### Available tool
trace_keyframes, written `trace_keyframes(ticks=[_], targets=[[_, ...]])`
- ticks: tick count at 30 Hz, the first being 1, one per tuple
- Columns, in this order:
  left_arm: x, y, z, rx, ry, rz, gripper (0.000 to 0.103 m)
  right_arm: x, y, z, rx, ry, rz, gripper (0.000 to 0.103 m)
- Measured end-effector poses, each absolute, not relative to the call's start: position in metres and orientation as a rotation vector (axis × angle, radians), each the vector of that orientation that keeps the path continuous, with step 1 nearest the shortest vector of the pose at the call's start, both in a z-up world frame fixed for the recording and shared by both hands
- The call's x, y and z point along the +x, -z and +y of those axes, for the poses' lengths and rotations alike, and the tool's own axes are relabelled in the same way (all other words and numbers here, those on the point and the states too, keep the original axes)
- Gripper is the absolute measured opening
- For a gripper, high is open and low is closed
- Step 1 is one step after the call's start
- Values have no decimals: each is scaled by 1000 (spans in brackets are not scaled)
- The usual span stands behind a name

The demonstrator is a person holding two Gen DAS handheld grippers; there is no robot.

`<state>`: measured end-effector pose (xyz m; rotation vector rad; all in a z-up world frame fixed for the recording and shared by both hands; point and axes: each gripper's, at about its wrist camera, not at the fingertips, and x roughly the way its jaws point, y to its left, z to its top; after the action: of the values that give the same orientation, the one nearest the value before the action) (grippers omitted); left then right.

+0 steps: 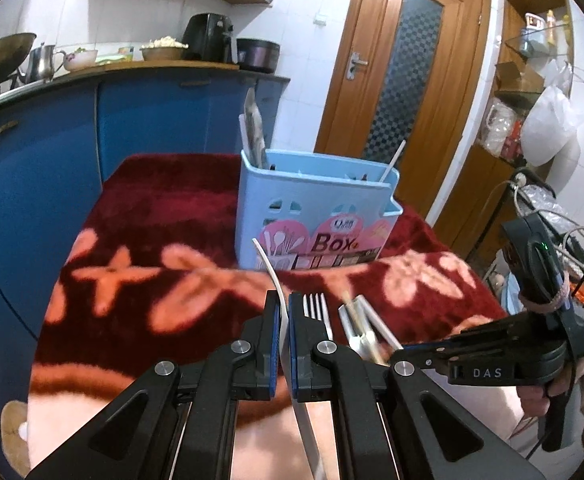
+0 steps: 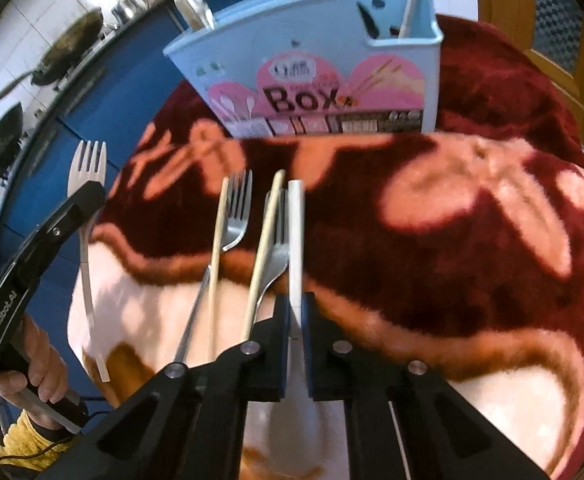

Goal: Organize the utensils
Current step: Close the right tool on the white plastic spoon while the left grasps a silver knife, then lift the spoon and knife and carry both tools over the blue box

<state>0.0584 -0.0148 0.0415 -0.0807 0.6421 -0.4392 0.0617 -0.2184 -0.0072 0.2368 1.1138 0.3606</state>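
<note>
A light blue utensil box [image 1: 315, 216] stands on the red flowered blanket; it also shows in the right wrist view [image 2: 311, 60], with a spatula and white sticks inside. My left gripper [image 1: 284, 312] is shut on a white plastic fork [image 1: 270, 268], also seen at the left of the right wrist view [image 2: 88, 172]. My right gripper [image 2: 296, 312] is shut on a white utensil handle [image 2: 295, 240]; the gripper shows at the right of the left wrist view [image 1: 407, 350]. Two metal forks [image 2: 238, 212] and two wooden chopsticks [image 2: 266, 240] lie on the blanket beside it.
Blue kitchen cabinets [image 1: 32, 184] with pans and pots on the counter stand to the left. A wooden door [image 1: 407, 76] is behind the box. A shelf with bags and cables [image 1: 531, 128] is on the right. The blanket [image 2: 471, 220] covers the whole table.
</note>
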Motion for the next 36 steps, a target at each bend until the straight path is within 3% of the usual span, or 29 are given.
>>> trace_keyframes(ticks=[14,36], targets=[[85,-81,-30,-101,406,481,4,47,-45,-250,323,-350,702,8],[178,-137,-55,-92,237,228,4,113,-93,-280,292,-223,360,8]])
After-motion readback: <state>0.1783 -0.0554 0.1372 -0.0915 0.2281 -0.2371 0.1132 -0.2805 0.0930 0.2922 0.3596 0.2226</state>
